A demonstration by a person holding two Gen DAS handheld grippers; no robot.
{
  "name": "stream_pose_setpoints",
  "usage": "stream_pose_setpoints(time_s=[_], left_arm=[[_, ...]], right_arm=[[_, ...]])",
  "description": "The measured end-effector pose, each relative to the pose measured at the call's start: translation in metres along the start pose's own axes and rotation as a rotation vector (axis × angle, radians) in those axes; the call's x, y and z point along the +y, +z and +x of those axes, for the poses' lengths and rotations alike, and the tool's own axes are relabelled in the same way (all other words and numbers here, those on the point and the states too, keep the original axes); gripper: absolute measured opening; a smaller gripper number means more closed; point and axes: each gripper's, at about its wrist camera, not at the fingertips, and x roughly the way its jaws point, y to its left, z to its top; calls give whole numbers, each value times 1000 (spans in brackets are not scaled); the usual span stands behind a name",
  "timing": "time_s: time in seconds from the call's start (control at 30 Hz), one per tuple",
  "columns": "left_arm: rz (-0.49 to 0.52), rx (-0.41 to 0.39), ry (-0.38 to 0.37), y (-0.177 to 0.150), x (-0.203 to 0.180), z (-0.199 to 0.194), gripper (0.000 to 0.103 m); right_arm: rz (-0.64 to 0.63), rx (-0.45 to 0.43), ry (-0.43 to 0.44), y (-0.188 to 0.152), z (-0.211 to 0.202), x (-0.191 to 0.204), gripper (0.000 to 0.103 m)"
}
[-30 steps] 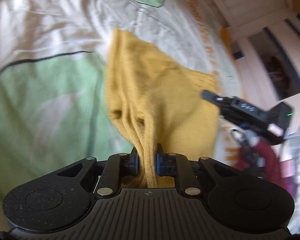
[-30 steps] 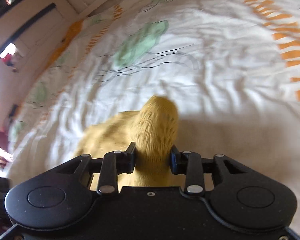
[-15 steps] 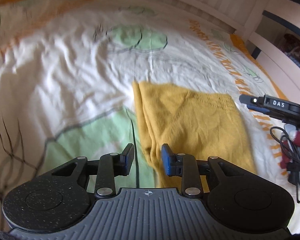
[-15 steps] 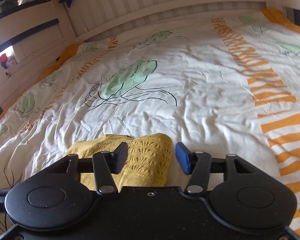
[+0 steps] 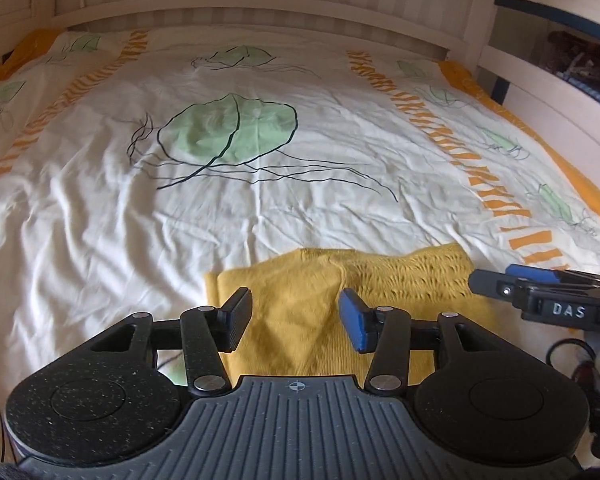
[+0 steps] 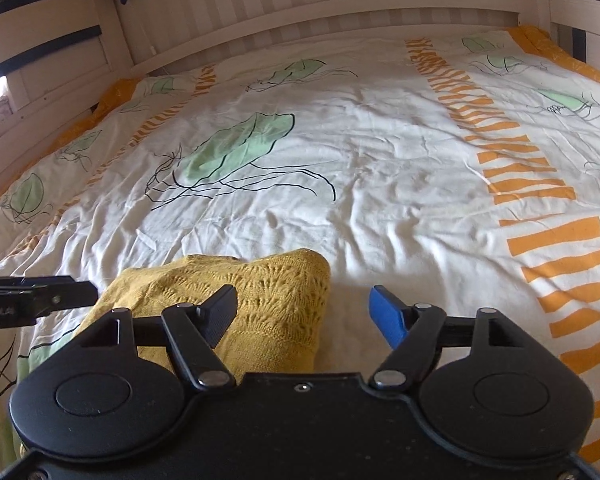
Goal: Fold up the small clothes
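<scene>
A folded mustard-yellow knit garment point(image 5: 300, 304) lies flat on the bed, right below my grippers. My left gripper point(image 5: 294, 316) is open and empty above the garment's near part. In the right wrist view the same garment point(image 6: 276, 292) lies at lower left, its lace-knit edge on top. My right gripper point(image 6: 304, 312) is open and empty, its left finger over the garment's right edge, its blue right finger over bare sheet. The right gripper's tip point(image 5: 540, 292) shows at the right of the left wrist view; the left gripper's tip point(image 6: 36, 296) shows at the left of the right wrist view.
The bed has a white duvet point(image 5: 220, 208) printed with green jellyfish and orange stripes. A white slatted headboard point(image 6: 340, 12) runs along the far side, white rails stand at both sides. Black cables and a dark red item point(image 5: 592, 368) lie at the near right edge.
Both grippers have let go of the yellow garment, opened and drawn back. The garment, held up a second ago, now lies folded on the bed.
</scene>
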Motion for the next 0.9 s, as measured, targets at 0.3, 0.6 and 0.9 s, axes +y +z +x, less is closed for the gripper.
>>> stream_pose_setpoints(time_s=[0.3, 0.6, 0.9], left_arm=[[-18, 77, 133, -11, 32, 56, 54], [-102, 72, 124, -14, 53, 53, 73], [-173, 32, 165, -10, 58, 3, 81]], right_arm=[[-61, 81, -20, -7, 44, 17, 80], [-100, 99, -5, -4, 70, 30, 90], [-62, 24, -62, 9, 26, 22, 97]])
